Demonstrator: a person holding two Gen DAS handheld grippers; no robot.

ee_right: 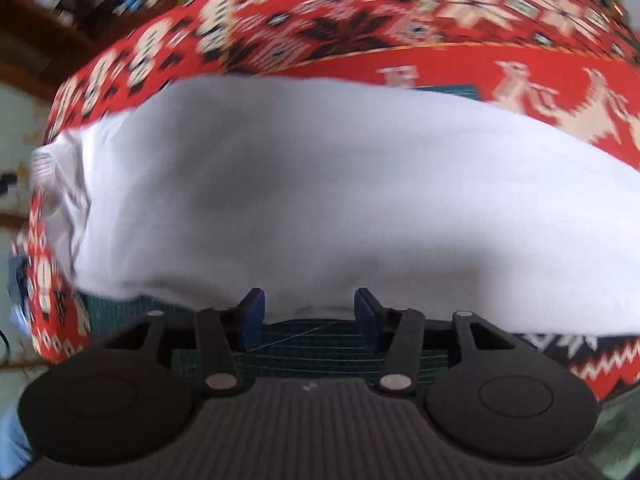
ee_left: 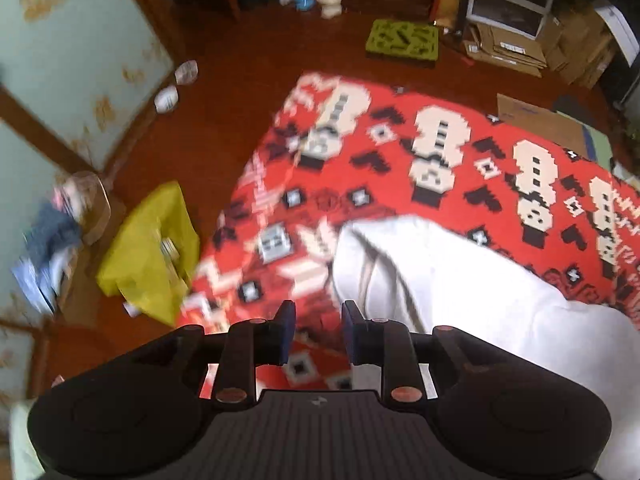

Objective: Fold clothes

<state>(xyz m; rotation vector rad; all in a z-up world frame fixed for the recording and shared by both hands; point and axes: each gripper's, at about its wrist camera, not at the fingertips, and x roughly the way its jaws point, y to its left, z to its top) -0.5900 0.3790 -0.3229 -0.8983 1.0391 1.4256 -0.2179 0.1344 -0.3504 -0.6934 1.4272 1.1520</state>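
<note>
White garment (ee_right: pixel 320 184): laid rumpled and bunched on the red patterned cloth (ee_left: pixel 400 184).
Left gripper (ee_left: pixel 318 330): parted narrowly, nothing held.
Right gripper (ee_right: pixel 310 314): parted wider, nothing held.

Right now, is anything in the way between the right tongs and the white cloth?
Nothing visible is. The right tongs stand open at the near edge of the white cloth, which lies on the red patterned blanket. Only dark green fabric shows in the gap between them.
</note>
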